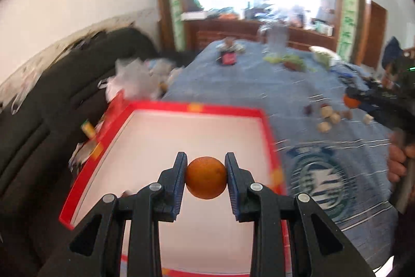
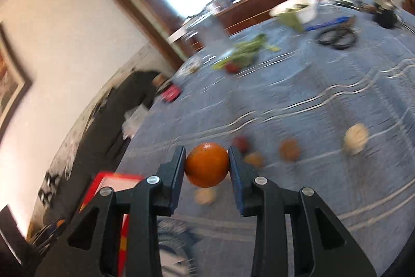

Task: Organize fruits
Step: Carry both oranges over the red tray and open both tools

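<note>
Claws (image 1: 206, 177) (image 2: 207, 164): two, each clamping one orange (image 1: 206, 177) (image 2: 207, 164).

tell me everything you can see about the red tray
The red tray is a shallow rectangular box with a low, bright red rim carrying small yellow patches, and a plain white floor; it looks like card or plastic. It lies flat at the edge of the blue cloth, beside a dark sofa. Its visible floor is bare. The left claw holds an orange above it, not touching. The right wrist view shows only a corner.
</note>
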### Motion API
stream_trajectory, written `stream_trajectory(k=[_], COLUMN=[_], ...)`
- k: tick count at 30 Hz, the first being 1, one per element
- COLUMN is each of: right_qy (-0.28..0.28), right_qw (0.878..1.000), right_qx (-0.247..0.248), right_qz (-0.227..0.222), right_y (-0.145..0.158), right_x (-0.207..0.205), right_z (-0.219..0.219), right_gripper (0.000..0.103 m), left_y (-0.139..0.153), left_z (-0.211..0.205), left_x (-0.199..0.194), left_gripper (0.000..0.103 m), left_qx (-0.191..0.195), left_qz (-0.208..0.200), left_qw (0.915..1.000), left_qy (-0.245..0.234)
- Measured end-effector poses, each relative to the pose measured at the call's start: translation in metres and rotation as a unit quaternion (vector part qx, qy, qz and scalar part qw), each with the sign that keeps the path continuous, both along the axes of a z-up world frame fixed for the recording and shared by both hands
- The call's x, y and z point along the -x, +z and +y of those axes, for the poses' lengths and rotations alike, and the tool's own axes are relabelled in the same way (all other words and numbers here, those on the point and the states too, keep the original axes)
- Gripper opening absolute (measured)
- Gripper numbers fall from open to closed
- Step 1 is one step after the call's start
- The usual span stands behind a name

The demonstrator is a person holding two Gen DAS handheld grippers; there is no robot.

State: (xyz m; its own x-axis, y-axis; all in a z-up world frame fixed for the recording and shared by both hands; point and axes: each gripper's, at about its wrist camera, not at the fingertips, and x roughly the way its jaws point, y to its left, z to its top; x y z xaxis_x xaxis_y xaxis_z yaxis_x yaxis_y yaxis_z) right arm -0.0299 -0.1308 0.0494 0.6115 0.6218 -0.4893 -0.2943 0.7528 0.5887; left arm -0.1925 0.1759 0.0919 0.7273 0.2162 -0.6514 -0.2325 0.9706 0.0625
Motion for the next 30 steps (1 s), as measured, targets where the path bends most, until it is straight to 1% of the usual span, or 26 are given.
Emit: stream_trajectory(k=[3,6,7,9,11,13,15,19,23,25,26,27,28,30], right_qy=[0.063,0.119,0.144,0.167,0.187,0.192,0.191,0.189,0.184,0.183,0.183,0.184,0.186,0.185], right_qw=[0.998,0.993,0.989,0.985,0.981,0.979,0.978,0.974,0.972,0.972,0.972,0.972,0.972,0.973], right_qx=[-0.004,0.012,0.021,0.037,0.050,0.063,0.079,0.098,0.110,0.113,0.113,0.110,0.106,0.089], right_qz=[-0.006,-0.015,-0.018,-0.018,-0.006,0.009,0.026,0.074,0.093,0.095,0.096,0.097,0.099,0.104], right_y=[0.011,0.018,0.020,0.017,0.011,0.003,-0.006,-0.023,-0.030,-0.029,-0.030,-0.029,-0.027,-0.024], right_x=[0.026,0.050,0.058,0.066,0.071,0.072,0.070,0.060,0.058,0.056,0.056,0.056,0.058,0.058], right_z=[0.051,0.112,0.136,0.166,0.194,0.216,0.231,0.246,0.252,0.255,0.255,0.254,0.253,0.247], right_gripper=[0.036,0.036,0.036,0.036,0.036,0.036,0.036,0.036,0.036,0.037,0.037,0.037,0.037,0.039], left_y=[-0.012,-0.018,-0.020,-0.024,-0.028,-0.032,-0.037,-0.044,-0.047,-0.047,-0.046,-0.045,-0.043,-0.039], left_z=[0.012,0.017,0.019,0.024,0.031,0.034,0.035,0.037,0.040,0.040,0.041,0.042,0.042,0.042], left_x=[0.002,0.008,0.008,0.011,0.015,0.017,0.016,0.014,0.014,0.015,0.016,0.017,0.019,0.022], left_gripper=[0.029,0.029,0.029,0.029,0.029,0.029,0.029,0.030,0.031,0.037,0.044,0.048,0.050,0.061], left_qx=[0.012,0.004,0.004,0.004,0.000,-0.004,-0.009,-0.001,0.004,0.003,0.004,0.005,0.005,0.002], left_qz=[0.008,0.010,0.011,0.013,0.016,0.019,0.023,0.035,0.042,0.044,0.045,0.043,0.040,0.037], left_qw=[0.9999,0.9999,0.9999,0.9998,0.9997,0.9995,0.9994,0.9992,0.9987,0.9984,0.9982,0.9982,0.9983,0.9980], left_qy=[0.009,0.009,0.010,0.012,0.018,0.023,0.023,0.022,0.028,0.034,0.038,0.041,0.043,0.051])
